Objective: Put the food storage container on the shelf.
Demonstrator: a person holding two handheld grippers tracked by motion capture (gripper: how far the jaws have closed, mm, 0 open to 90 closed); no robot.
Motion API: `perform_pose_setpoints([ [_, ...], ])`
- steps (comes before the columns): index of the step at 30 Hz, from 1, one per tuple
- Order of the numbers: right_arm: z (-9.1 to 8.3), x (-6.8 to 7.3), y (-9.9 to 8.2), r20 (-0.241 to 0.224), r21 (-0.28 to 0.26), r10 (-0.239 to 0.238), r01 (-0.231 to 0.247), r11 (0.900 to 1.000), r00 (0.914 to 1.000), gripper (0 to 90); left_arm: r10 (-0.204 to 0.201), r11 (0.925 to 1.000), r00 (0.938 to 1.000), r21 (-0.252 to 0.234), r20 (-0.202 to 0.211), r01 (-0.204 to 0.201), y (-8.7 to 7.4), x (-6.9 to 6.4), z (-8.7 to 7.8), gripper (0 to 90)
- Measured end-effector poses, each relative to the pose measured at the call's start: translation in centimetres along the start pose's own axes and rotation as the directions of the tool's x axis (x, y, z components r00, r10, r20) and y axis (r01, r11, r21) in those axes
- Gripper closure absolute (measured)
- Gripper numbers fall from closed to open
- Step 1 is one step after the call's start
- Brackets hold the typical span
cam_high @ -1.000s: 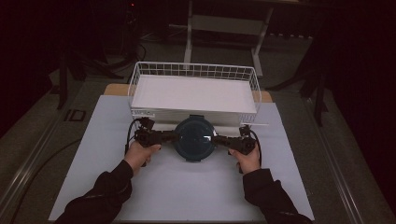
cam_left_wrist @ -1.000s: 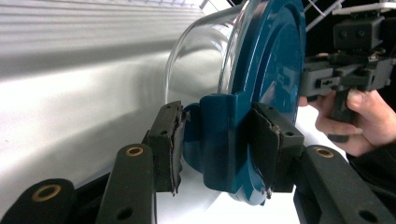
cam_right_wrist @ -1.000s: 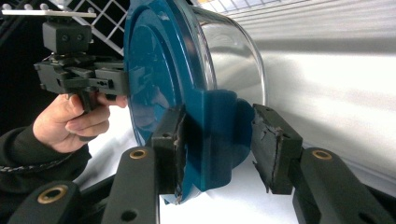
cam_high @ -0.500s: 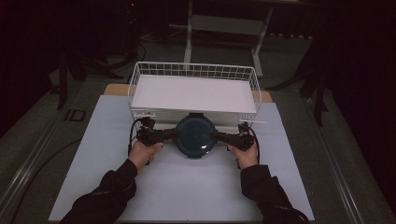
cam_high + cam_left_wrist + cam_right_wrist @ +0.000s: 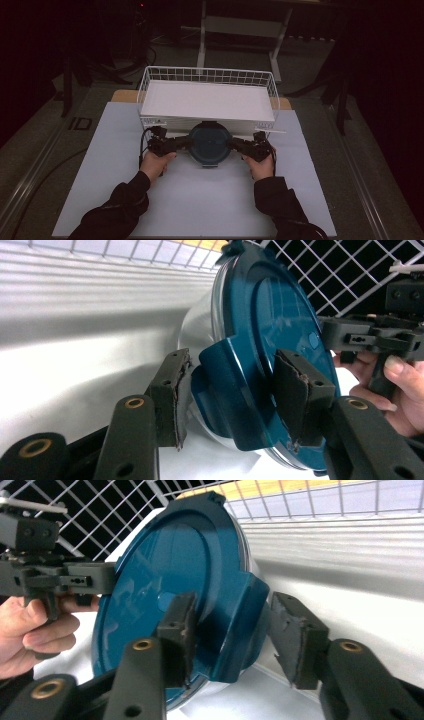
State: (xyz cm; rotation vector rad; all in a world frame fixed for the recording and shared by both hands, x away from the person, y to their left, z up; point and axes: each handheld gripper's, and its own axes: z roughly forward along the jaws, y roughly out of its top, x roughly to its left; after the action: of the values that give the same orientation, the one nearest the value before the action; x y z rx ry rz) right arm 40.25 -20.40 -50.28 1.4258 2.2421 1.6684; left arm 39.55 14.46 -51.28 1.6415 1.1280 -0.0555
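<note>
A round clear container with a dark teal lid (image 5: 210, 144) stands on the white mat just in front of the wire basket. My left gripper (image 5: 186, 144) comes at it from the left and my right gripper (image 5: 233, 144) from the right. In the left gripper view the left gripper (image 5: 232, 390) straddles a teal lid clip (image 5: 225, 385). Its jaws have just been opening, and a thin gap shows at one pad (image 5: 172, 390). In the right gripper view the right gripper (image 5: 235, 630) straddles the opposite clip (image 5: 245, 620). It has also just been opening, with one pad (image 5: 295, 635) standing off.
A white wire basket (image 5: 207, 75) with a flat white liner sits right behind the container, its front wall close to the lid. The white mat (image 5: 200, 200) stretches toward the person. Dark floor and stand legs surround the table.
</note>
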Motion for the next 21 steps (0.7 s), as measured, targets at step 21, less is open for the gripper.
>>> perform_pose_setpoints([
  [21, -0.9, 1.6, 0.0, 0.093, -0.025, -0.04, 0.042, 0.9988, 0.9949, 34.0, 0.105, 0.9944, 0.9934, 0.006, 0.045, -0.106, -0.2, -1.9, -1.6, 21.2],
])
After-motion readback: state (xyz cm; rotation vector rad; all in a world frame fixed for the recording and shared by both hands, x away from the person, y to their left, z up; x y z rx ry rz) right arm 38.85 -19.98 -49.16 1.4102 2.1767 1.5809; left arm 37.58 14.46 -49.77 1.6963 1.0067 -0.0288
